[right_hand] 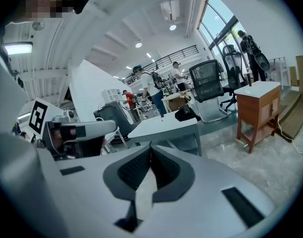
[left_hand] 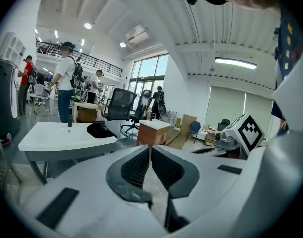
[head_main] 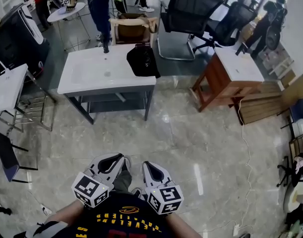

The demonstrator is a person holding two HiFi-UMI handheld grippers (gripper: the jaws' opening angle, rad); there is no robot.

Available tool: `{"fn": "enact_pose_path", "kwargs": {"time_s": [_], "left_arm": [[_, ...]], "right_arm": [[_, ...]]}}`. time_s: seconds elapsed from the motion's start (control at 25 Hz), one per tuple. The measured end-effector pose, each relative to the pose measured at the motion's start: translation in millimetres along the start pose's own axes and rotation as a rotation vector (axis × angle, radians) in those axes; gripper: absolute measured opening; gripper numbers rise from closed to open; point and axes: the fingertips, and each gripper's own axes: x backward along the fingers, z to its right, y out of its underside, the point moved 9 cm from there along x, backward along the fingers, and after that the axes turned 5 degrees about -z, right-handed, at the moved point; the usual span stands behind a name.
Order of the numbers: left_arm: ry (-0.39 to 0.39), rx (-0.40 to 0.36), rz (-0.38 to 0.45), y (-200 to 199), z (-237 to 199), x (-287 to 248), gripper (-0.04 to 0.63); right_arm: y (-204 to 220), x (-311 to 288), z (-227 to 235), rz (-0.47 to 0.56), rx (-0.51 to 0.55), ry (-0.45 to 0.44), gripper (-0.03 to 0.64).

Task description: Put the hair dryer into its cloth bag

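The left claw [left_hand: 150,148] is clenched, tips together with nothing between them. It is held close to the person's body, well short of the white table [head_main: 87,78]. The right claw [right_hand: 151,145] is likewise clenched and empty, just beside the left one.

The only candidate for the task's thing is a black bundle [head_main: 143,61], far ahead of both claws and slightly right of them. Whether it is the cloth bag, the hair dryer or both I cannot tell.

The likely risk is that a hasty reach with jaws not yet parted nudges the bundle off the table.

Only the head view shows the bundle lying at the table's right edge, partly over it. Only the gripper views show that each claw's jaws meet on nothing.
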Motion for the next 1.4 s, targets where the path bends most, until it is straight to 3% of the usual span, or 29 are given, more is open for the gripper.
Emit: {"fn": "enact_pose_path", "kwargs": {"time_s": [0.36, 0.64, 1.04, 1.2, 1.4], "left_arm": [[0.070, 0.000, 0.022, -50.1, -83.7, -62.1, 0.015], [0.076, 0.055, 0.021, -60.5, -147.7, -91.3, 0.015], [0.025, 0.097, 0.008, -73.8, -195.8, -127.7, 0.015], [-0.046, 0.101, 0.007, -83.8, -216.4, -149.6, 0.015], [-0.118, 0.085, 0.046, -123.9, -235.5, -187.7, 0.015]], "right_arm": [[-64.8, -71.2, 30.7, -0.003, -0.011, 0.071, 0.008], [-94.1, -130.6, 43.3, -0.042, -0.023, 0.078, 0.008], [-123.6, -189.3, 72.8, -0.099, -0.041, 0.022, 0.008], [-146.4, -221.2, 101.6, -0.105, -0.029, -0.024, 0.008], [-198.1, -249.5, 136.8, -0.092, 0.030, -0.081, 0.008]]}}
